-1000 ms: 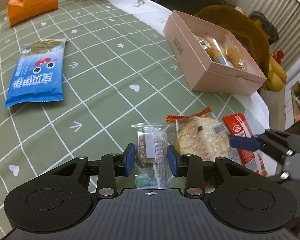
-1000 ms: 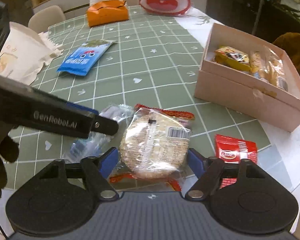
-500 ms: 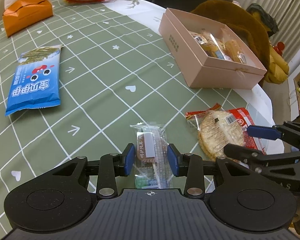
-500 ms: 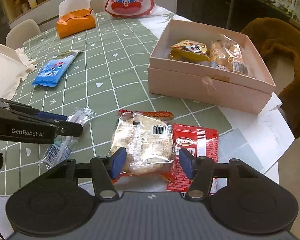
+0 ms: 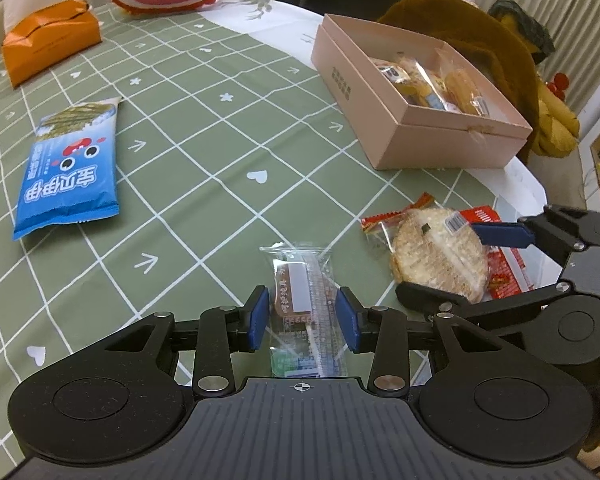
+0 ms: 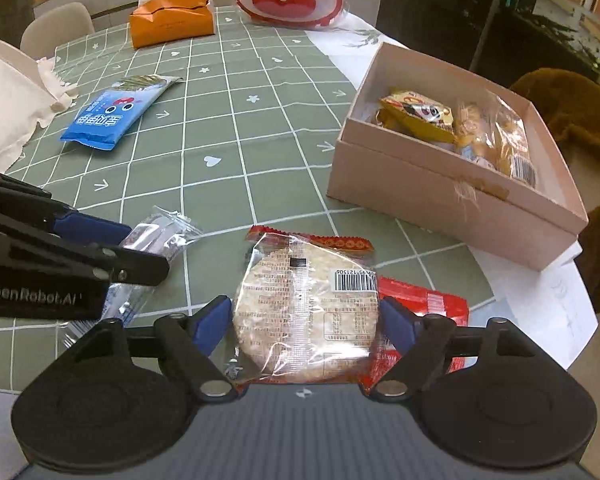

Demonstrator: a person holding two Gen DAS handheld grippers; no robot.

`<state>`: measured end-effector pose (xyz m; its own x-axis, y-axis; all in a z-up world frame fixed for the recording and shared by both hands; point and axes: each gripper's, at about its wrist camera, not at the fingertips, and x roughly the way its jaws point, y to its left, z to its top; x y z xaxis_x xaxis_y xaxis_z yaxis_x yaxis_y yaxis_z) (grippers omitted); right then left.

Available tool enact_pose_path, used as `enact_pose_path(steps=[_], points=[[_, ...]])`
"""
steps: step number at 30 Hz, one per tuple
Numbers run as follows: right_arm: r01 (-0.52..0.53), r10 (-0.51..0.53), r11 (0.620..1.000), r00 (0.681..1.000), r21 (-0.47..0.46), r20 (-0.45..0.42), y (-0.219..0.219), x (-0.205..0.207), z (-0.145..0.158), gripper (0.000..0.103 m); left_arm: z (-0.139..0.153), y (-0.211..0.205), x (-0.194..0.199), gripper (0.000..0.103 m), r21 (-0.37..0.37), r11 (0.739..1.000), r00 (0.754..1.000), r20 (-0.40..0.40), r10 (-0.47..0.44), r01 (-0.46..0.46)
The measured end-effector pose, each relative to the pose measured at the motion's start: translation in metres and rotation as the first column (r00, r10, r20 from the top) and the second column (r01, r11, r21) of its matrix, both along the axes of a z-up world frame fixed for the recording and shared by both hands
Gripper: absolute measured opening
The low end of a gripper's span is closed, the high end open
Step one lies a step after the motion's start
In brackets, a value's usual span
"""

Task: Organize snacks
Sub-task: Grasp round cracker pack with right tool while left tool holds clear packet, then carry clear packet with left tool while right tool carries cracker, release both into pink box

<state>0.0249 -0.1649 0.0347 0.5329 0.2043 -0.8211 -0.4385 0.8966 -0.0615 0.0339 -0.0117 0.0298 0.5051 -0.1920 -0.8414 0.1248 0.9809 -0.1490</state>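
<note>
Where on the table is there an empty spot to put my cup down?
The widest bare patch is the green checked tablecloth between the blue snack packet and the pink cardboard box. It is crowded at the near edge, where the clear-wrapped bar, round rice cracker and red packet lie.

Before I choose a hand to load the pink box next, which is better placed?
Right: the right tool straddles the round cracker pack, nearer the pink box.
</note>
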Motion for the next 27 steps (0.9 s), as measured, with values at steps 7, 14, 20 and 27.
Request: enact_pose_path(steps=[7,14,20,27], points=[[-0.015,0.015,1.0,1.0,0.0,0.007,-0.012,-0.01,0.011,0.078,-0.002,-0.017,-0.011,0.044,0.096,0.995,0.999,0.04,-0.024,0.02],[0.08,-0.08,0.996,0.997,0.05,0.014,-0.045,-0.008,0.028,0.078,-0.004,-0.036,-0.022,0.042,0.154,0.987,0.996,0.071,-0.047,0.036],[0.128,-0.13,0.99,0.991,0.065,0.031,-0.07,-0.012,0.037,0.078,0.0,-0.044,-0.024,0.041,0.074,0.996,0.997,0.057,-0.045,0.041],[0.118,-0.133,0.988,0.977,0.096,0.167,-0.1,-0.008,0.099,0.078,0.077,-0.046,-0.005,0.041,-0.135,0.989,0.971,0.235,-0.029,0.062]])
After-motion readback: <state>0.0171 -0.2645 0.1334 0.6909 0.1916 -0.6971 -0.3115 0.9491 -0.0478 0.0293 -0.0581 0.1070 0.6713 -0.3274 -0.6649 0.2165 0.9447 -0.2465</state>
